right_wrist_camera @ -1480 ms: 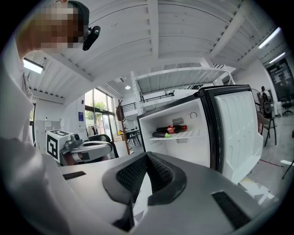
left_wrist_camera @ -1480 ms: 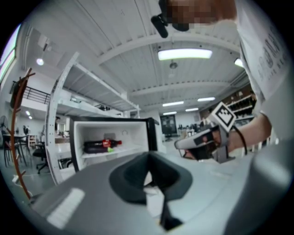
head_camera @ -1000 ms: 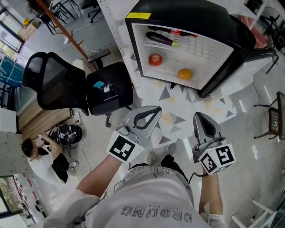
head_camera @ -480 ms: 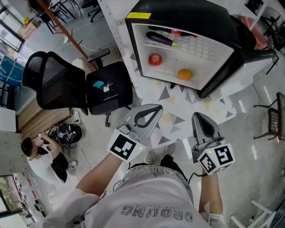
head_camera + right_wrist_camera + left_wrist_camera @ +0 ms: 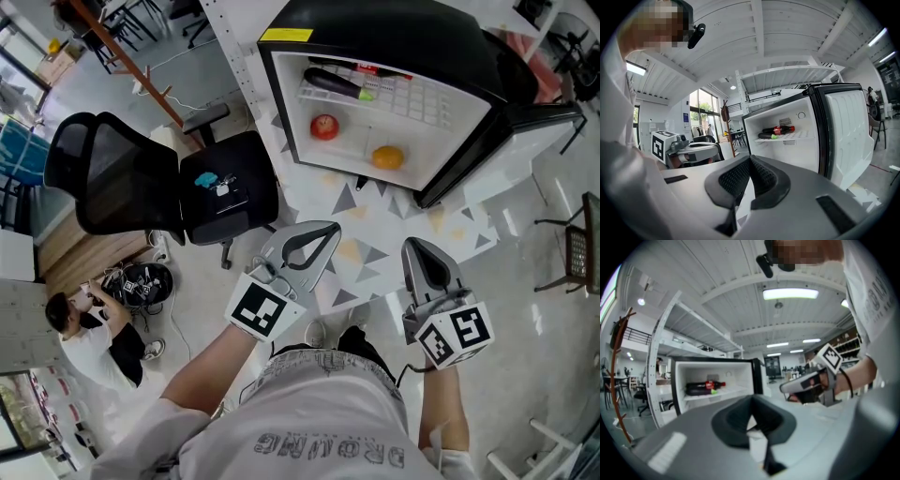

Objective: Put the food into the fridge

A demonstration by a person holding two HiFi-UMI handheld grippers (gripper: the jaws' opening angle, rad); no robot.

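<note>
Sitting in fridge [image 5: 394, 37], apple [image 5: 324, 126] & orange [image 5: 387, 157], well beyond left gripper [image 5: 327, 231], right gripper [image 5: 413, 244].

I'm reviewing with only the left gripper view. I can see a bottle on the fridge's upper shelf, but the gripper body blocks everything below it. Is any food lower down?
Observer: Yes. The head view shows a red apple and an orange on the bottom of the open fridge, apart from each other.
Operator: Is the right gripper carrying anything?
Observer: No. In its own view the right gripper has its jaws together, with nothing between them.
</note>
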